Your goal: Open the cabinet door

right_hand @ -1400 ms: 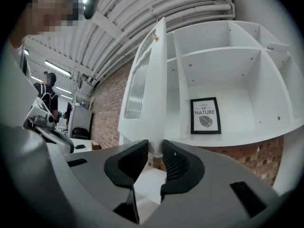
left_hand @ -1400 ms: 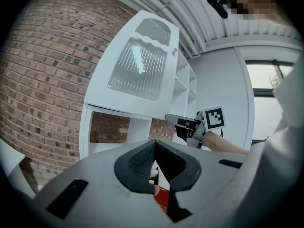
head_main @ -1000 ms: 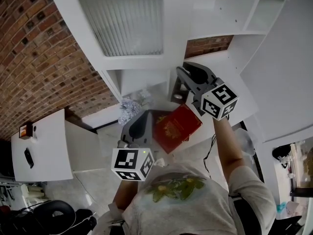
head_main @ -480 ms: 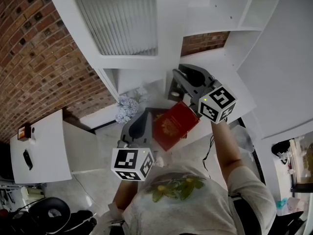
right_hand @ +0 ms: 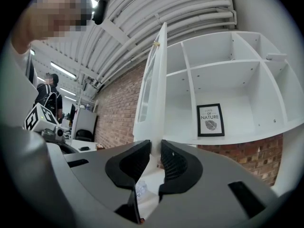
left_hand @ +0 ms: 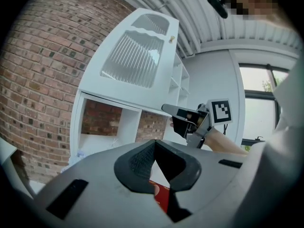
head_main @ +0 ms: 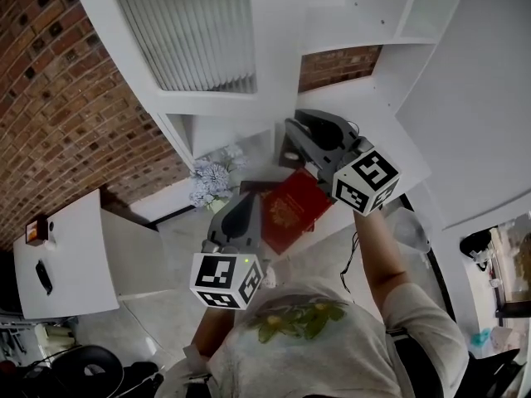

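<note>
The cabinet door (right_hand: 153,84) is standing swung out from the shelves (right_hand: 223,94), its thin edge pinched in the right claw (right_hand: 156,148), whose jaws have just been closing. Holding so little panel, it is risking slipping off mid-swing. The left claw (left_hand: 154,146), jaws together, is hovering by a red book (head_main: 290,210) and could knock it.

Framed print (right_hand: 210,120) on cabinet shelf (right_hand: 228,139)
</note>
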Motion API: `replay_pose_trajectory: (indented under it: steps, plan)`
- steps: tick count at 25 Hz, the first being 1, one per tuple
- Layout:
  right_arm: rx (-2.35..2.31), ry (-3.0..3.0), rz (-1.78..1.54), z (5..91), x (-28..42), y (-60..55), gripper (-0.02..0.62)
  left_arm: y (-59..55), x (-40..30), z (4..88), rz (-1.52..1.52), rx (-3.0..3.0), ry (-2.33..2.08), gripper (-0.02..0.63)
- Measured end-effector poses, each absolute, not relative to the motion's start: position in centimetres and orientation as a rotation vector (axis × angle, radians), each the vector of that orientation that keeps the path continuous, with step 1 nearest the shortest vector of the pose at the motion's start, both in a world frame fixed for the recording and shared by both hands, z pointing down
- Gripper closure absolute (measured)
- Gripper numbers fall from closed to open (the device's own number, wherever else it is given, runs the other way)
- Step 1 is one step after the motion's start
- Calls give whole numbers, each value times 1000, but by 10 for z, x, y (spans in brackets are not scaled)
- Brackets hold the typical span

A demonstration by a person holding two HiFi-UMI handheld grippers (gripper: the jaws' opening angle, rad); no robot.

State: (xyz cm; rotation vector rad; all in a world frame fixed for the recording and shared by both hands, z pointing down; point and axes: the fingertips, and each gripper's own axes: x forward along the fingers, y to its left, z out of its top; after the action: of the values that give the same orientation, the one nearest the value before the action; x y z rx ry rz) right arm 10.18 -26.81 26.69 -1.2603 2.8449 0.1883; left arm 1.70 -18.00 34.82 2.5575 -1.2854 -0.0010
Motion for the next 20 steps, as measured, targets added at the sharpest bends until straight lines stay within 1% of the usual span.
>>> replay_pose_trajectory:
  steps: [20]
  plan:
    - [-1229, 2780, 233, 264, 75, -212, 522, -143, -18, 371, 5, 2483, -1378, 597]
